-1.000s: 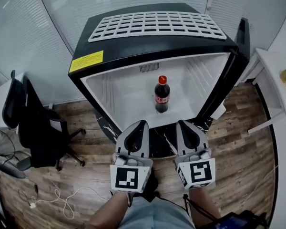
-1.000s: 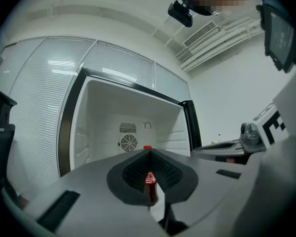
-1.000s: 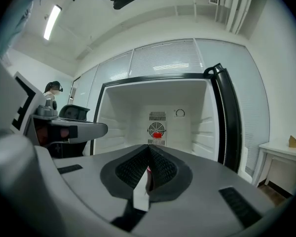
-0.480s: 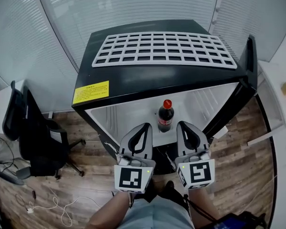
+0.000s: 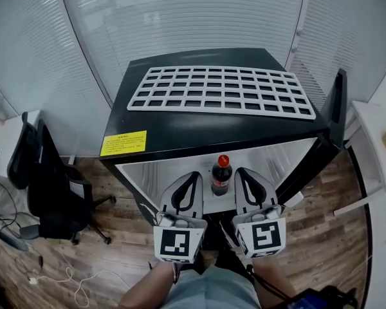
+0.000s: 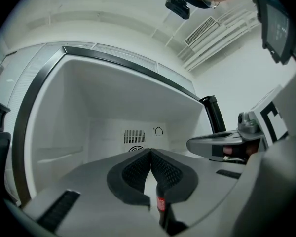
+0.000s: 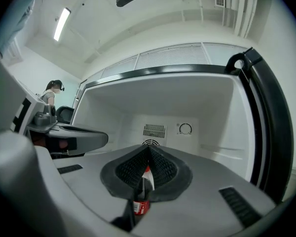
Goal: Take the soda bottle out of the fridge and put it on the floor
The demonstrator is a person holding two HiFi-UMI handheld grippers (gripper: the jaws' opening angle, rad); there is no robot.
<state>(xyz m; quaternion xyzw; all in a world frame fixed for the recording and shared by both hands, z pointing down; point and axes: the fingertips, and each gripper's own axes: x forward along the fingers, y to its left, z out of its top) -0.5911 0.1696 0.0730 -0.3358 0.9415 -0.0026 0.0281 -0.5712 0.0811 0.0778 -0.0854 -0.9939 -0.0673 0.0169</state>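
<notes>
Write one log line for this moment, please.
fridge: open | soda bottle: upright inside | left tongs: shut, empty | right tongs: shut, empty

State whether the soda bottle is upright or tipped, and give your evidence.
Upright: the bottle stands in the fridge, red cap on top.

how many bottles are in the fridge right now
1. The soda bottle stands upright near the front of the open fridge. The gripper views show no other bottle inside, though part of the interior is out of sight.
</notes>
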